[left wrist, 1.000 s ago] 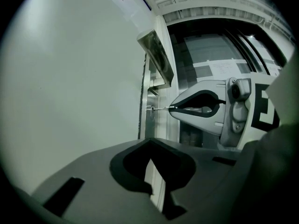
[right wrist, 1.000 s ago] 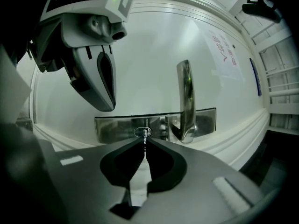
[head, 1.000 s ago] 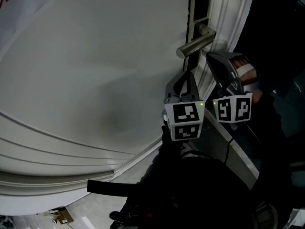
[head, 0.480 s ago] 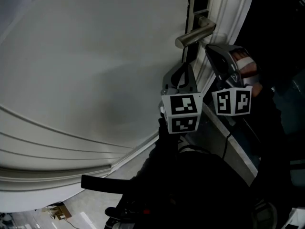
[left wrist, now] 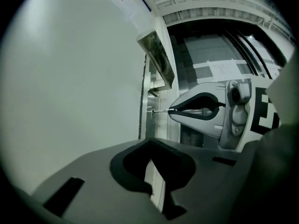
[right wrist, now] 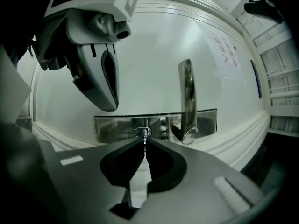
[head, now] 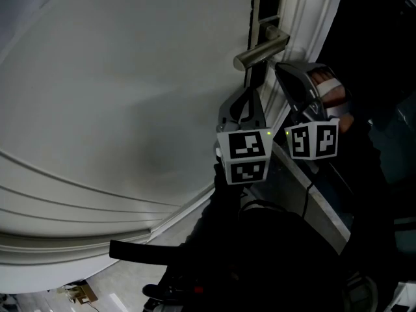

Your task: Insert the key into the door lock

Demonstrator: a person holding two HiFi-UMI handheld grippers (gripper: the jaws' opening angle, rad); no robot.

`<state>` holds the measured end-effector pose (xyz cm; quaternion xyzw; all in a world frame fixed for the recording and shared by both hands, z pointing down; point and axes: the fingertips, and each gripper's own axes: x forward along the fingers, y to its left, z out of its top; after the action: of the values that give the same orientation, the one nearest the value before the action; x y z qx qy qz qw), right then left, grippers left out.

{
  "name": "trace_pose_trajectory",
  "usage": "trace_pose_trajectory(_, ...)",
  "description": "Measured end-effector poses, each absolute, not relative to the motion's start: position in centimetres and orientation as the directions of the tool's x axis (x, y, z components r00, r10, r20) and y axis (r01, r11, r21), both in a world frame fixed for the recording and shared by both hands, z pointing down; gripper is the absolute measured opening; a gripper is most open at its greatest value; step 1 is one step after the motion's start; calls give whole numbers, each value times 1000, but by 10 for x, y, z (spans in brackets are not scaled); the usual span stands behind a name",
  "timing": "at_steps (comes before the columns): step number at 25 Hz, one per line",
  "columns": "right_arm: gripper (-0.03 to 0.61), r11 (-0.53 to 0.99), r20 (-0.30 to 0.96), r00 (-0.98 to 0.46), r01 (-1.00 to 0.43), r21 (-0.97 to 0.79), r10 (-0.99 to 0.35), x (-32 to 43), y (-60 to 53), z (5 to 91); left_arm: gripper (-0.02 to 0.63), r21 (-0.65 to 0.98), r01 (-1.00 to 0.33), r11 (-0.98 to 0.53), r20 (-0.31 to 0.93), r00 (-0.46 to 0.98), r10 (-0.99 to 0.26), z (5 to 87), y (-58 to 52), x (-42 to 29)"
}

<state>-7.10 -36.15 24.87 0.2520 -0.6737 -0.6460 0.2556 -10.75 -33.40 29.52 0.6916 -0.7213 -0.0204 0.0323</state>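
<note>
Both grippers have edged left over the last second. My right gripper (right wrist: 145, 143) is clamped on the slim silver metal key (left wrist: 161, 110), tip at the oval keyhole (right wrist: 143, 132). The left gripper (left wrist: 150, 143) is closed and empty. Risk: any tilt could jam the blade. Insertion depth unreadable.

My left tongs (left wrist: 149, 143) point forward with both jaws pressed together and nothing between them, the left cube (head: 244, 153) facing up at me. My right tongs (right wrist: 145, 142) sit just beside them on the right, angled in across their nose, jaws clamped on the thin key (right wrist: 145, 135) at the very tips. My right hand (head: 330, 96) wraps the grip behind the right cube (head: 314, 140).
</note>
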Motion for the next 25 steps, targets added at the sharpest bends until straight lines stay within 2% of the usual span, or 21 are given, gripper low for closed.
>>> trace_pose_trajectory(25,12,36,12,-744,-16,999,-668,-74,-364,249,2,92,-995,40,38,-36,-999,303,-337,-113)
